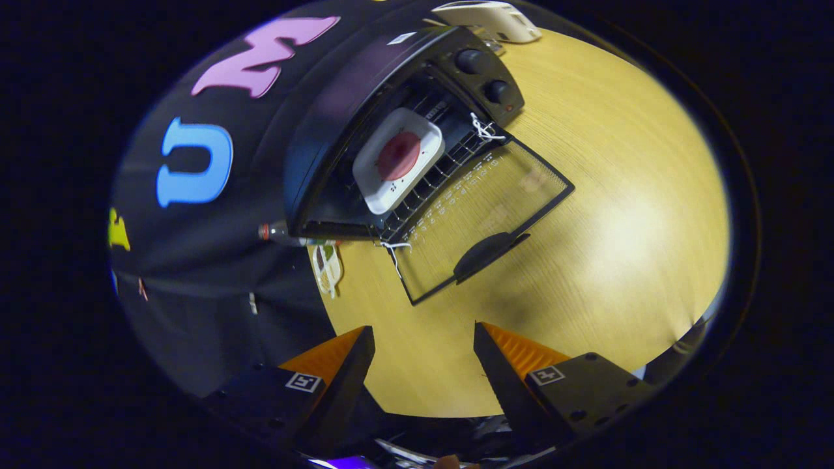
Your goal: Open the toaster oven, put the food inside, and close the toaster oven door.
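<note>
The black toaster oven [339, 111] stands on the wooden table, its glass door [485, 221] folded down flat with the dark handle [485, 254] at its outer edge. Inside, on the wire rack [433, 172], rests a white square plate [399, 159] carrying a round red piece of food [399, 156]. Two knobs [485, 75] sit on the oven's control panel. My gripper [423, 342] is open and holds nothing. It hovers well back from the door, which lies beyond the fingers. The view is tilted.
A wooden table [606, 228] spreads to the right of the oven. A white device [495, 19] lies behind the oven. A small printed packet [327, 267] and a bottle cap [264, 231] sit beside the oven's near corner, by the booth cloth.
</note>
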The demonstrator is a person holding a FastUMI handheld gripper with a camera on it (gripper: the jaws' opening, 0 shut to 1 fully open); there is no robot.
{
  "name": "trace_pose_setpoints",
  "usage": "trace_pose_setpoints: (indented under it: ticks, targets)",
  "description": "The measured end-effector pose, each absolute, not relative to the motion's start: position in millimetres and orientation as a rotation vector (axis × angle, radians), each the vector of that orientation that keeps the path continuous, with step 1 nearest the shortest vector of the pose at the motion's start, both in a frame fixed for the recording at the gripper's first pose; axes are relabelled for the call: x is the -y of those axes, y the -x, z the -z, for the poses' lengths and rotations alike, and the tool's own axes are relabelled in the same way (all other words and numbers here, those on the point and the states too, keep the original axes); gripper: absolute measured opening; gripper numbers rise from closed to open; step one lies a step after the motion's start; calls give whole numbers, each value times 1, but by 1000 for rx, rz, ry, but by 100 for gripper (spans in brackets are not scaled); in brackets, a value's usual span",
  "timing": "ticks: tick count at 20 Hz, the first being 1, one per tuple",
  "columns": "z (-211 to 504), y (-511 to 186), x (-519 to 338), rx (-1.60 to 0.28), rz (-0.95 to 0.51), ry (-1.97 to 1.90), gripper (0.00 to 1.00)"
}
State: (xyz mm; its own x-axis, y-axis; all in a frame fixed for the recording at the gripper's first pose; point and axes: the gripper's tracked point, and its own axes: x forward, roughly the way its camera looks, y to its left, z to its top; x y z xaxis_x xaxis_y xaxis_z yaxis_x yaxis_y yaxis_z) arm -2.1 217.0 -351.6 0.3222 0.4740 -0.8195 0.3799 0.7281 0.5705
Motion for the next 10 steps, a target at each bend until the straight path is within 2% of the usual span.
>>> trace_pose_setpoints:
  ticks: [5,10]
  targets:
    - [378,18,-198,-1183,-198,-295,99]
    - [419,3,-190,-1116,-168,-94,99]
